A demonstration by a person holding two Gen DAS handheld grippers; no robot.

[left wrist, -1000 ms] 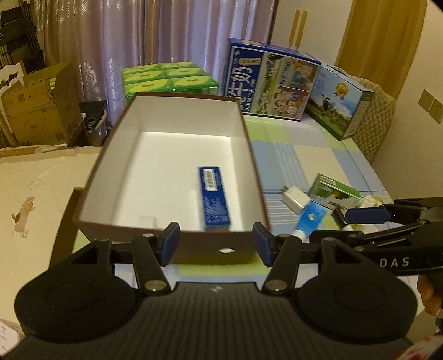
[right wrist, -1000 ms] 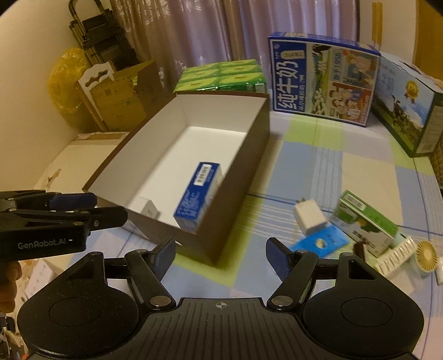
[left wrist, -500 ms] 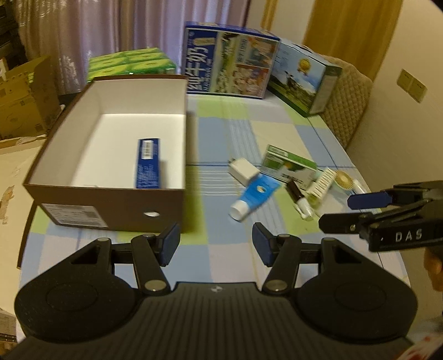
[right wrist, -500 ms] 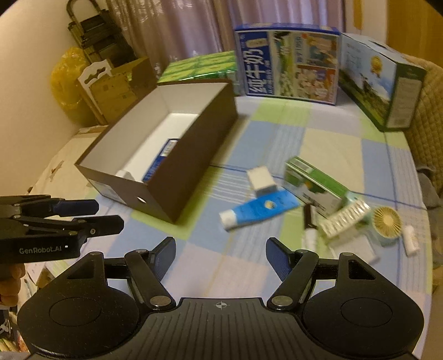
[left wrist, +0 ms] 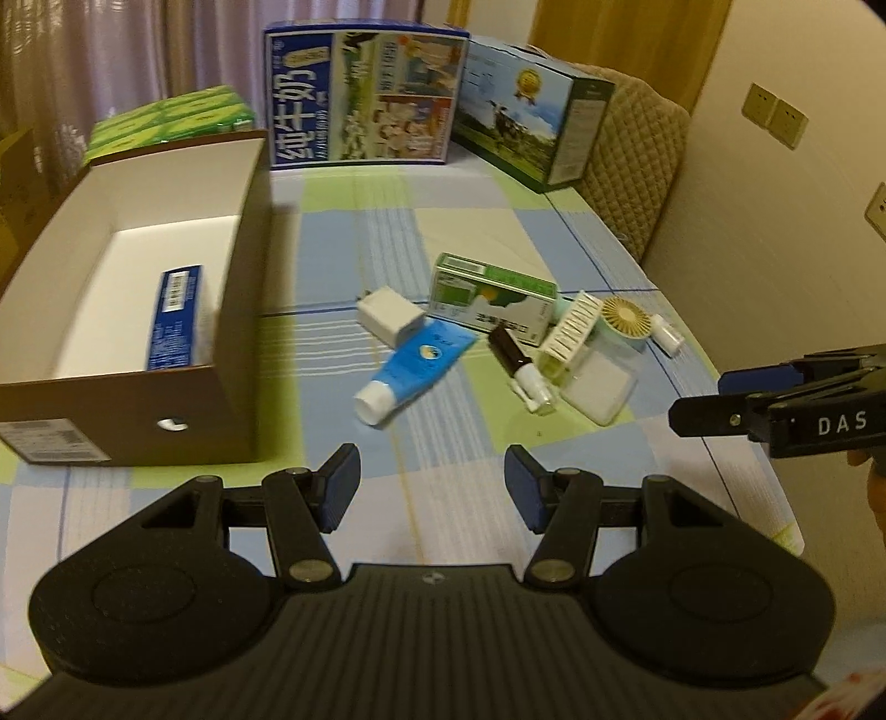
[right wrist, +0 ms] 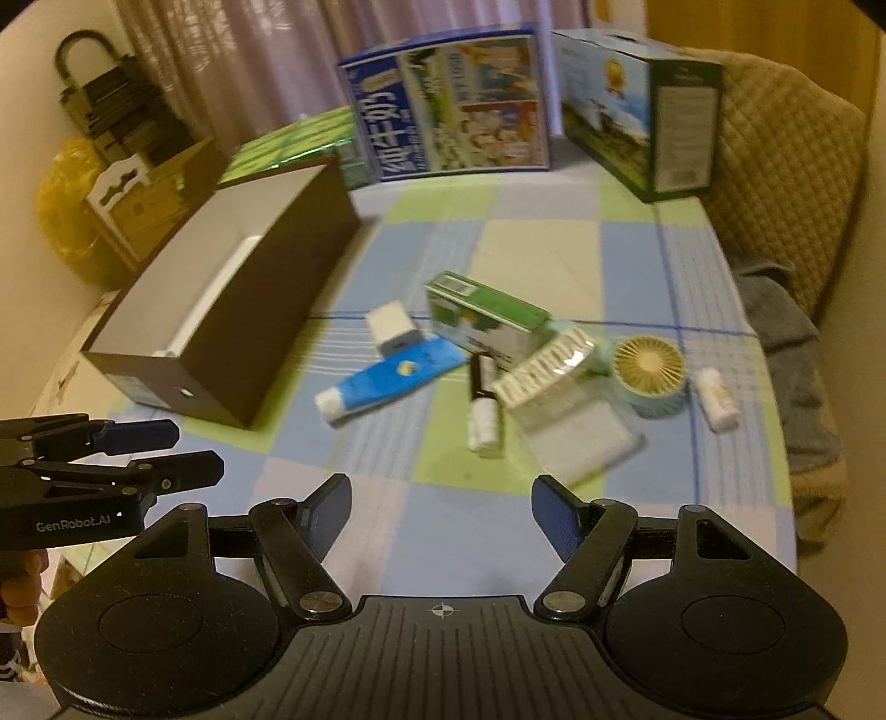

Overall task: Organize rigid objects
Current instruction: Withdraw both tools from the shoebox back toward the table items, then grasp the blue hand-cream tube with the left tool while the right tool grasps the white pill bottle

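Checked tablecloth is being crossed by the left gripper (left wrist: 431, 487) and right gripper (right wrist: 441, 512), both held wide and empty; ahead, the crowded blue tube (left wrist: 416, 372) and white charger (left wrist: 389, 321) are risking being knocked.

At the far edge of your checked tablecloth (left wrist: 360, 221) stand a blue milk carton case (left wrist: 362, 91) and a darker case (left wrist: 534, 113), beside a green pack (left wrist: 169, 119). A quilted chair back (left wrist: 637, 160) (beige) stands behind, before curtains (left wrist: 111, 50).
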